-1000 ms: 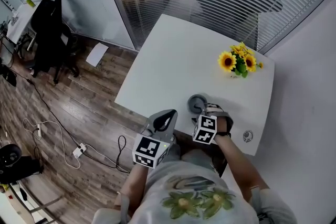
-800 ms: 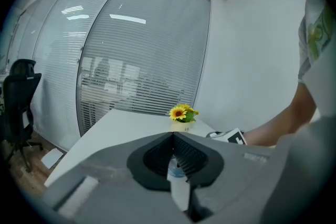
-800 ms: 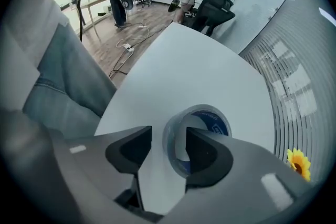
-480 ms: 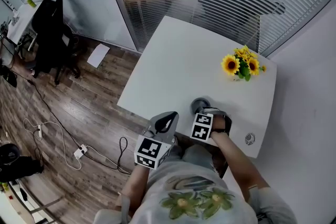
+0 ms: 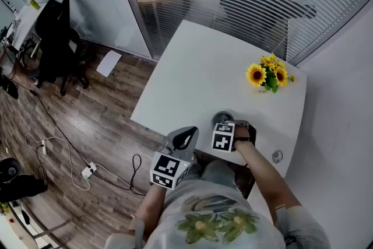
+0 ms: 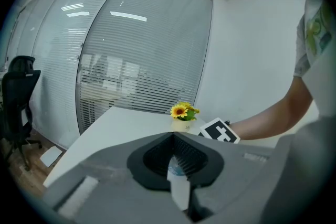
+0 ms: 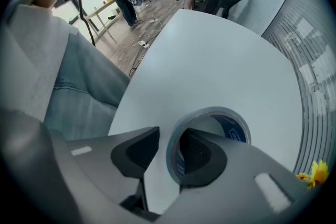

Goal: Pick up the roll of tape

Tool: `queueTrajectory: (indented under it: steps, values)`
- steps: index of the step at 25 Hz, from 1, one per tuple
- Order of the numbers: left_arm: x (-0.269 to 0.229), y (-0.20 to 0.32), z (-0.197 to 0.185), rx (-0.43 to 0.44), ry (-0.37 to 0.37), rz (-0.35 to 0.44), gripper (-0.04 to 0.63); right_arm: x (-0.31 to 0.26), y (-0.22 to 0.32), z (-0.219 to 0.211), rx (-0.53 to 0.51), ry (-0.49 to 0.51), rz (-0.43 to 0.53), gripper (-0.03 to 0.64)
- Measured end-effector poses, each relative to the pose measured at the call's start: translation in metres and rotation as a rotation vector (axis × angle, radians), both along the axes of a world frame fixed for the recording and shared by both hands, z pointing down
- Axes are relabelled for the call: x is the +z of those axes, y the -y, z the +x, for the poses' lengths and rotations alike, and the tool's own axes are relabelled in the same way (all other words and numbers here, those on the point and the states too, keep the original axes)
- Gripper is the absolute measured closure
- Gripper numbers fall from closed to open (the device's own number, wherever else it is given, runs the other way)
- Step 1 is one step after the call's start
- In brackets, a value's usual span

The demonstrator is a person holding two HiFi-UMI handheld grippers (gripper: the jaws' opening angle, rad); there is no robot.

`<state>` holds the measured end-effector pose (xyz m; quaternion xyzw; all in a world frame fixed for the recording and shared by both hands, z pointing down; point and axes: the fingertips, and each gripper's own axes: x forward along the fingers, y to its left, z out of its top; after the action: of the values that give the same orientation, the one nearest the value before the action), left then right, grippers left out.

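Roll of tape (image 7: 237,129): grey with blue print inside, lying flat on the white counter (image 7: 210,55) near its front edge.

Right gripper (image 7: 169,136): we note its jaws straddling the roll's wall, one inside the core and one outside. They have just been closing in and are not yet clamped.

Left gripper (image 6: 172,136): jaws together, empty, at the counter's near edge.

Sunflowers (image 5: 266,76): at the far side.

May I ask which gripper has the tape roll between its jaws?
The right gripper: its jaws have just been closing with the wall of the tape roll between them, one jaw inside the hole. The left gripper is shut, empty.
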<state>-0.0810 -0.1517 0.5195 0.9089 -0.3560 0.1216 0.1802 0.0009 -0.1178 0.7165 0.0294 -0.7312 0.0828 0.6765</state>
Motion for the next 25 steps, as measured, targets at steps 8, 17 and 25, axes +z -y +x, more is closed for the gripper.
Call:
queueTrajectory:
  steps: [8, 17, 25]
  values:
    - [0.002, 0.000, -0.001, 0.014, -0.004, -0.010, 0.591, -0.002, 0.000, -0.002, 0.012, 0.000, -0.005, 0.489]
    - [0.002, -0.003, 0.002, 0.021, -0.005, -0.015, 0.591, -0.004, -0.005, -0.003, -0.052, 0.006, 0.047, 0.551]
    - [0.004, -0.006, 0.004, -0.013, 0.001, -0.024, 0.589, -0.014, -0.002, -0.003, 0.040, 0.107, 0.064, 0.554]
